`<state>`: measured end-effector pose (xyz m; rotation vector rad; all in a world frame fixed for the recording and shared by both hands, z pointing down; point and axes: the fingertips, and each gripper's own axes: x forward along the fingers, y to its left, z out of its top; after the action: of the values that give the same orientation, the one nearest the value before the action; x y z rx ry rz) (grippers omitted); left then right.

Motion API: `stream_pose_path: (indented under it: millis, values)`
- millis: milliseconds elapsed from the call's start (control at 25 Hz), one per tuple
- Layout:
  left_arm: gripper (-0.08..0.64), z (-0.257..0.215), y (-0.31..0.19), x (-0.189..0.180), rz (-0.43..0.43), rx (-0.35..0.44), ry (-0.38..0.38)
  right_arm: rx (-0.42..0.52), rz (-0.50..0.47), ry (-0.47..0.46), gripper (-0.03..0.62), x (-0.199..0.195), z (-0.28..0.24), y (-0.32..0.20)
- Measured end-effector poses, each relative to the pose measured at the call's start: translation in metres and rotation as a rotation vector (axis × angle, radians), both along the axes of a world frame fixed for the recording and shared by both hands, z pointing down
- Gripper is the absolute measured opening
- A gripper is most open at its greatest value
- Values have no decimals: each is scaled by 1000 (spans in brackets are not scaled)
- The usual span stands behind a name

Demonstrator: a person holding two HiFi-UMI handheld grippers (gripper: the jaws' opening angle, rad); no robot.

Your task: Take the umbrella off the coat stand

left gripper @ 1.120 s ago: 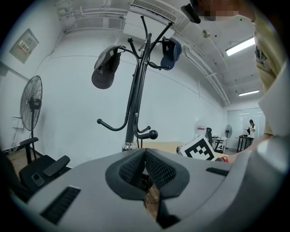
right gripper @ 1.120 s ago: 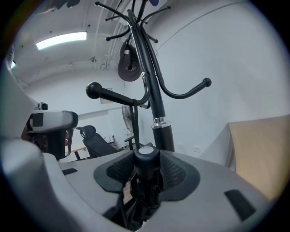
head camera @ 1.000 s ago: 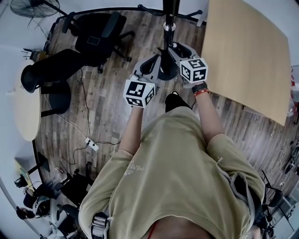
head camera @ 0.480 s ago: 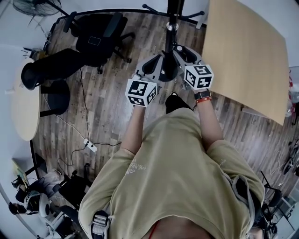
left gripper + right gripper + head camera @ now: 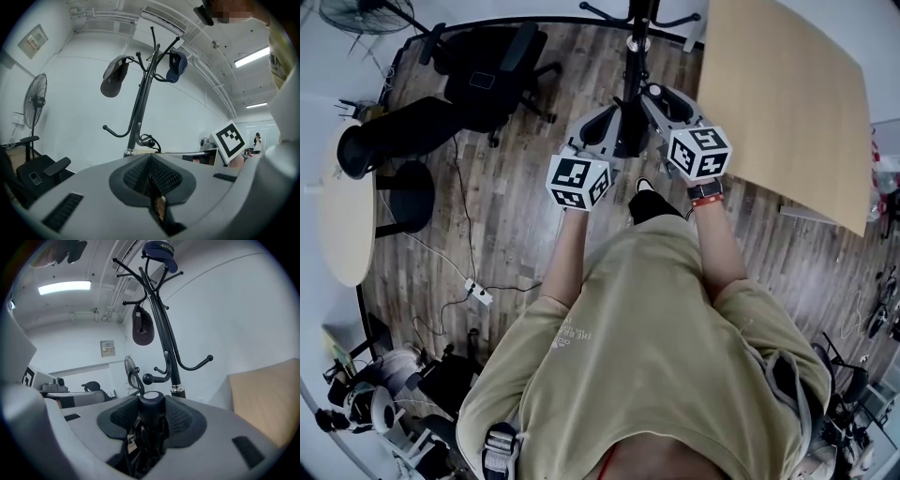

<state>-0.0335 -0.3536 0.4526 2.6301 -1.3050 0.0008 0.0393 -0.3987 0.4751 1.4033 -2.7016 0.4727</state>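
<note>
The black coat stand (image 5: 167, 345) rises just ahead of both grippers, its pole (image 5: 635, 42) at the top of the head view. My right gripper (image 5: 152, 404) is shut on the folded black umbrella (image 5: 152, 409), whose round, pale-topped end sticks up between the pads, clear of the stand's hooks. The left gripper (image 5: 151, 161) is level beside it, jaws together with nothing seen between them. In the head view both grippers, left (image 5: 591, 136) and right (image 5: 666, 103), flank the stand's dark base (image 5: 625, 136); the umbrella is hidden there.
A dark cap (image 5: 114, 77) and a blue cap (image 5: 177, 61) hang on the stand's upper hooks. Black office chairs (image 5: 487, 75), a fan (image 5: 361, 14) and a round table (image 5: 342, 216) are at the left. A wooden table (image 5: 787, 103) is at the right. Cables and a power strip (image 5: 483, 292) lie on the floor.
The right gripper has come up and a little to the right with the umbrella in it. The left gripper has shifted slightly beside it. Both sets of jaws look unchanged.
</note>
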Motion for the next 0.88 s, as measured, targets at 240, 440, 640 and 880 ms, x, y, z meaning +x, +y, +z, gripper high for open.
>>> stream_pose_path:
  millis: [240,440,640,880]
  values:
    - [25,-9,23,-4,21,-1,-1,32,64,25,190,6,-19,27]
    - [25,-15,43,-12,23,-21,20,44,164,30,190,13,-34,56]
    - [25,-32,70,-14,32,0,26,51,269,61,190,25,-44,90]
    - [25,-31,94,-24,-25,32,-18,82,398,33,190,45,-54,134]
